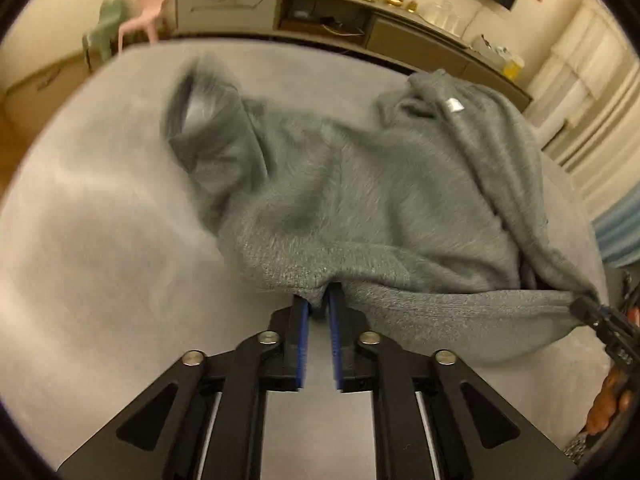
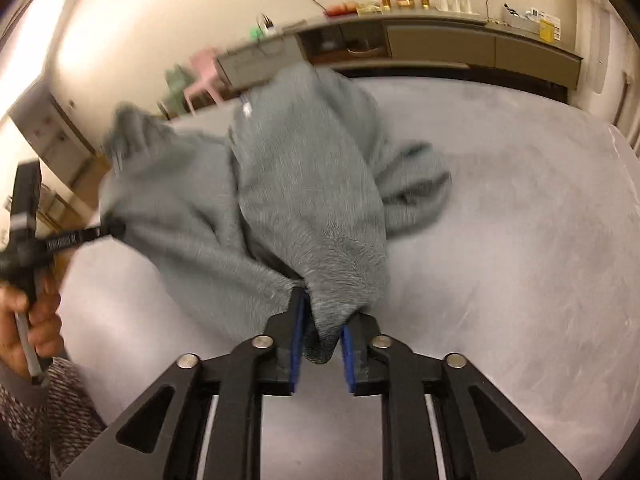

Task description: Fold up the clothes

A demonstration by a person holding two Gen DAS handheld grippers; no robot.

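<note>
A grey knitted sweater (image 1: 360,192) is held up over a pale grey table (image 1: 100,240), its far part and a sleeve (image 1: 208,120) blurred and trailing. My left gripper (image 1: 318,302) is shut on the sweater's hem. My right gripper (image 2: 322,320) is shut on another part of the hem, with fabric (image 2: 312,200) bunched between its blue pads (image 2: 298,344). The right gripper shows at the right edge of the left wrist view (image 1: 592,308). The left gripper shows at the left of the right wrist view (image 2: 114,228). A white label (image 1: 454,105) sits near the neck.
A long low cabinet (image 1: 320,20) with small items on top runs behind the table. A pink chair (image 1: 144,12) and a green chair (image 1: 106,28) stand at the far left. The person's hand (image 2: 36,312) holds the left gripper handle.
</note>
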